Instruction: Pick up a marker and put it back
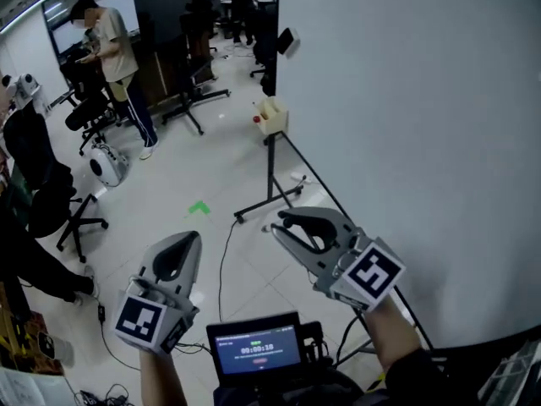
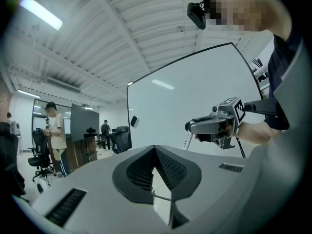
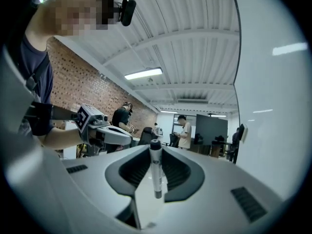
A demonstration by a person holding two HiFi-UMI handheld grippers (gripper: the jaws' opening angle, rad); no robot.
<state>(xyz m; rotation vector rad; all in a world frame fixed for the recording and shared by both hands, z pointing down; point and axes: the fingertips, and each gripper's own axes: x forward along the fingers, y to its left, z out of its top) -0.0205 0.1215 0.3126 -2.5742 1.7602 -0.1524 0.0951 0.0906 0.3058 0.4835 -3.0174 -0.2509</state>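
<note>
Right gripper (image 3: pixel 155 145): jaws pinch a marker (image 3: pixel 155 172). The marker has a white barrel with a dark cap. In the right gripper view it stands upright between the pads, and the cap shows above the jaw tips. The pads press on the barrel from both sides. The marker is therefore off any tray or ledge and held in the air.

Left gripper (image 2: pixel 155 149): jaws pressed together at the tips, with nothing between them. A narrow wedge of light shows behind the tips.

Position: in the head view both grippers are held level, side by side and apart, over the floor (image 1: pixel 169 184). The left one is at lower left. The right one is nearer the whiteboard (image 1: pixel 423 142), which fills the right side of that view. Each gripper shows in the other's view, held by a hand.

Surroundings: the whiteboard rests on a dark stand (image 1: pixel 270 194) with splayed feet. A small cream box (image 1: pixel 272 117) sits at the board's far lower corner, with a red item just beside it; its contents cannot be made out. A lit screen (image 1: pixel 256 345) sits low in the head view, between the two forearms. A person (image 1: pixel 110 49) stands at upper left among office chairs (image 1: pixel 76 214).
</note>
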